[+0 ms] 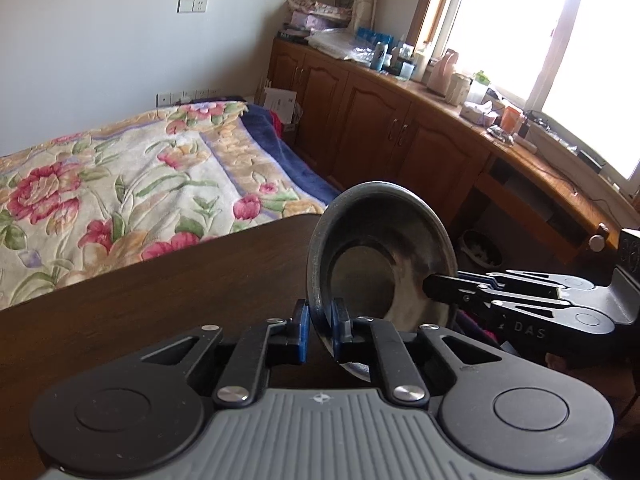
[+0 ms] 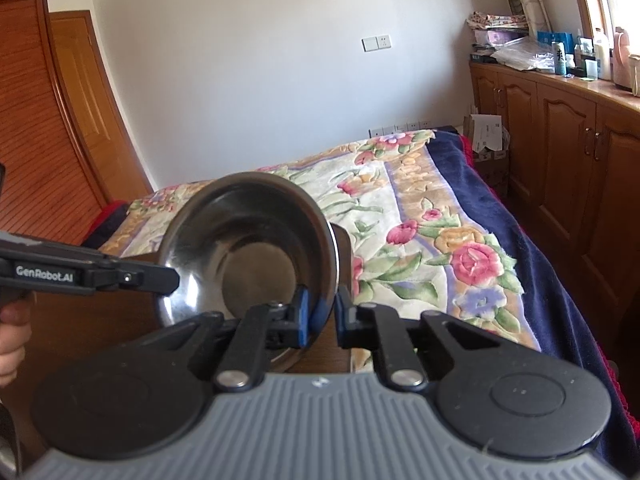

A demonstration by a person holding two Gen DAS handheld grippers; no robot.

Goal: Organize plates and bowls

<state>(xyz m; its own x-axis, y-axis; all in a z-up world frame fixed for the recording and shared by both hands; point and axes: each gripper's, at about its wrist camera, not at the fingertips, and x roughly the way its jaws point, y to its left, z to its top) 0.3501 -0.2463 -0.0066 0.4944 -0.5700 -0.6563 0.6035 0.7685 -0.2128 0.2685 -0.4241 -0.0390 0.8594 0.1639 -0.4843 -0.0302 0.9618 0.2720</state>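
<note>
- Two grippers hold one steel bowl (image 1: 380,252) at once, each on an opposite side of its rim.
- Left gripper (image 1: 320,328) is narrowed onto the near rim, one blue pad outside the wall and one inside.
- Right gripper (image 2: 320,316) pinches the opposite rim the same way, the wall caught between its blue pads.
- Bowl is tipped on edge, its hollow facing both cameras, held up over the near edge of the dark wooden surface (image 1: 160,300).
- Beyond the surface lies a bed with a flowered blanket (image 1: 120,184).
- Wooden cabinets (image 1: 360,120) run under the window, their top crowded with bottles and boxes.
- Part of a hand (image 2: 10,336) shows at the left edge of the right wrist view.
</note>
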